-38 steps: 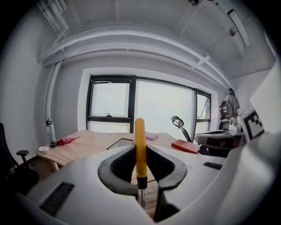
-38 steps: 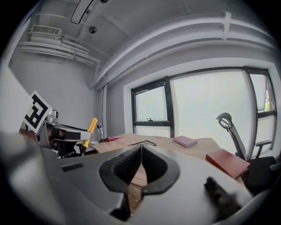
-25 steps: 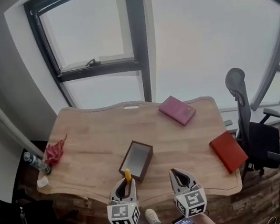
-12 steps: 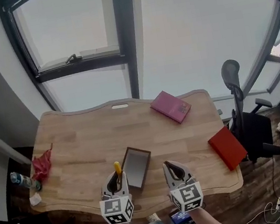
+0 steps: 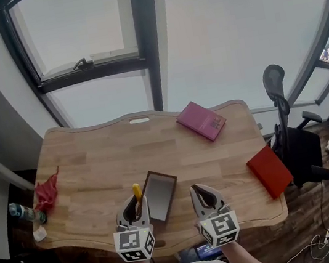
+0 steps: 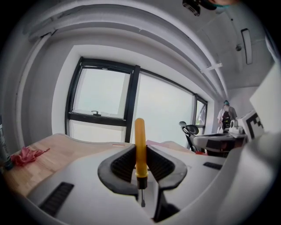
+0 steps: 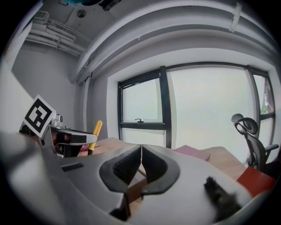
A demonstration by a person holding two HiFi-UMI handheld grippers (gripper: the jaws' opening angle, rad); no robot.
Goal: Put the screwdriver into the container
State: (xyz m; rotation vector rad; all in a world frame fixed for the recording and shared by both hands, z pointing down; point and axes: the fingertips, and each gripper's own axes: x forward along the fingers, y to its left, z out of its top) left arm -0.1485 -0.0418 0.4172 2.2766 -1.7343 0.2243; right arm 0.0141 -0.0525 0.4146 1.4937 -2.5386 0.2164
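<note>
A screwdriver with a yellow handle (image 6: 140,147) stands upright between the jaws of my left gripper (image 5: 134,208), which is shut on it; the short metal tip points down below the jaws. In the head view the yellow handle (image 5: 137,191) pokes out beside the near left edge of the container (image 5: 157,196), a shallow dark-rimmed rectangular box lying on the wooden table (image 5: 95,164). My right gripper (image 5: 201,196) hangs just right of the container with its jaws closed and nothing between them. From the right gripper view the screwdriver (image 7: 94,135) shows at the left.
A pink book (image 5: 201,120) lies at the table's far right, a red book (image 5: 270,170) at the right edge. A red cloth (image 5: 47,192) and a bottle (image 5: 23,212) sit at the left edge. An office chair (image 5: 292,137) stands right of the table, windows behind.
The head view has shifted so the table sits higher and more central. Both grippers keep their places near the container's near edge, the left still holding the screwdriver.
</note>
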